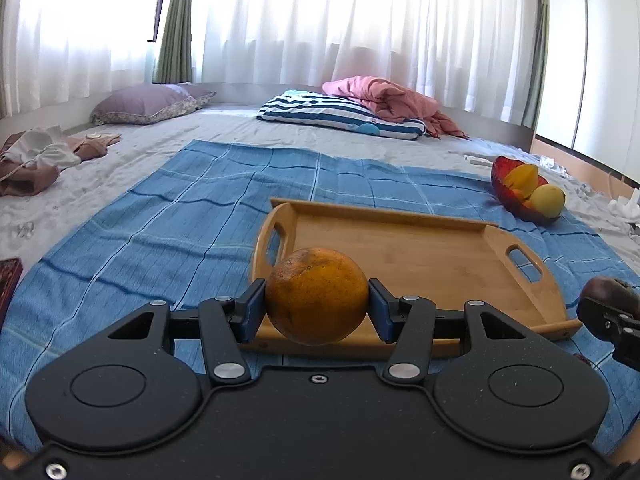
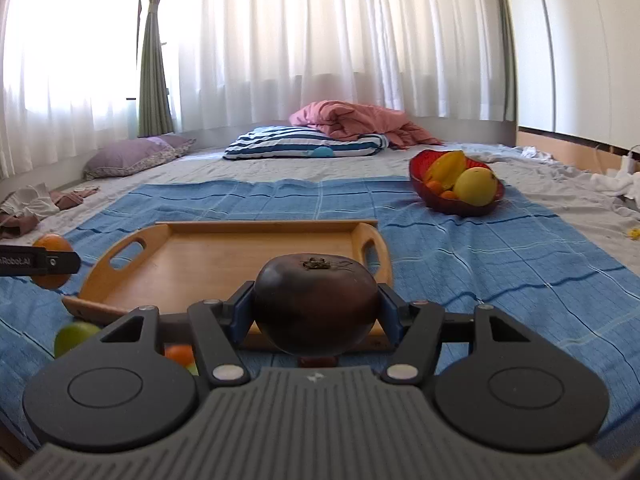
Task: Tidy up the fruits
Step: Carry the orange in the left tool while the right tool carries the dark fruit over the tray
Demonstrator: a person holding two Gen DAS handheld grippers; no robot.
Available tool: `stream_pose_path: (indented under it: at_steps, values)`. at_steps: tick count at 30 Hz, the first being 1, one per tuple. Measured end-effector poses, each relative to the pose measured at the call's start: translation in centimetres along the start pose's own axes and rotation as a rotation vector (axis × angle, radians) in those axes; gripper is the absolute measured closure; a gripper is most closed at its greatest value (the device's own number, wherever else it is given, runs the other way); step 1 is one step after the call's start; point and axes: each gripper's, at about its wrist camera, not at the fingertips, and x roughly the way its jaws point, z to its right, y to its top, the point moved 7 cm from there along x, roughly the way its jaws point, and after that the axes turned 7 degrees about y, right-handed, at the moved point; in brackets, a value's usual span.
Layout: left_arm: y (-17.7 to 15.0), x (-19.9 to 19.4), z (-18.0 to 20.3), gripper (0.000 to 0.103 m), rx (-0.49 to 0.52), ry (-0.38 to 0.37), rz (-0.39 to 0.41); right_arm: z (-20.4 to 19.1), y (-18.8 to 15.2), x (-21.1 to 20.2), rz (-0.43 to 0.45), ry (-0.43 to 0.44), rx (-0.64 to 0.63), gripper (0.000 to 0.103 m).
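The left gripper (image 1: 317, 304) clamps 1 orange (image 1: 317, 296) between its 2 blue pads, above the near edge of the 1 wooden tray (image 1: 420, 248) on the blue checked cloth (image 1: 160, 216). The right gripper (image 2: 316, 312) grips 1 dark purple fruit (image 2: 316, 304) over that tray's near edge. 1 red bowl (image 2: 448, 204) farther right on the cloth holds 1 starfruit (image 2: 446, 168), 1 yellow fruit (image 2: 476, 186) and small oranges whose count I cannot tell.
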Motion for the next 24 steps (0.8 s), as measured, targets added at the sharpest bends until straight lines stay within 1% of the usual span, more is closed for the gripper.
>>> stream_pose_path:
  at_steps: [6,12,17,24]
  values:
    - [1.3,1.5,0.4,0.052,-0.007,-0.014,-0.028,0.2,1.2,1.4,-0.016,0.027,0.001,0.038]
    - [2.2,2.8,0.9,0.052,-0.001,-0.024,-0.051,0.5,2.1,3.0,-0.052,0.061,0.026,0.038]
    - [3.0,3.8,1.2,0.052,-0.006,-0.043,-0.07,0.5,3.3,3.8,-0.051,0.069,0.014,0.038]
    - [4.9,4.9,1.5,0.052,-0.006,-0.055,-0.072,0.9,5.1,5.2,-0.058,0.091,0.036,0.038]
